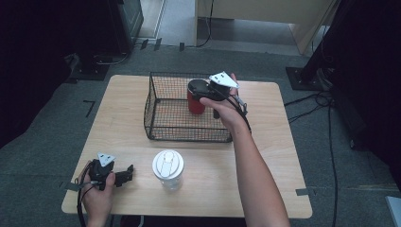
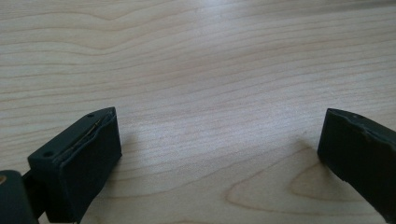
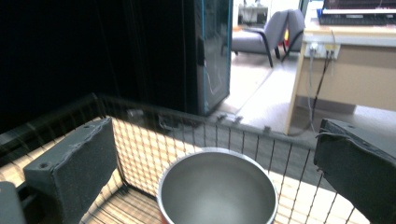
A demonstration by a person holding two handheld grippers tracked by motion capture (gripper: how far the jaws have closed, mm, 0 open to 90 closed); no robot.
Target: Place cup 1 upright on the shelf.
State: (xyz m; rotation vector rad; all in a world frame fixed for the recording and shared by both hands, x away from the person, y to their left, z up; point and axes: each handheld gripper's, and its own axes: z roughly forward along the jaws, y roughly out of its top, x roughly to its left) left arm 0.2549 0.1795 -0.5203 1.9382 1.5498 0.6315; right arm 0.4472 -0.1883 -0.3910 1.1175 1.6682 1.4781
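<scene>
Red cup (image 1: 195, 101), steel-lined and open-topped, stands upright in the wire basket (image 1: 161, 124), near its far right corner. Right gripper (image 1: 204, 88) hovers above it, jaws spread wide, gripping nothing. Left gripper (image 1: 126, 175) rests gaping on the near left of the table (image 1: 265, 156).

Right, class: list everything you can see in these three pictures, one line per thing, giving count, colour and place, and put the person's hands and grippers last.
Table: one, light wood, on grey floor.
Wire basket: one, black mesh, far middle of the table.
Red cup: one, red outside and bare metal inside, upright in the basket, open top.
Clear cup: one, see-through with a white lid, near middle of the table, outside the basket.
Desk: one, pale wood, beyond the table.
Chair: one, grey, far back.
Left gripper: one, black, jaws open over bare table at the near left corner.
Right gripper: one, black, jaws open above the red cup, not touching it.
</scene>
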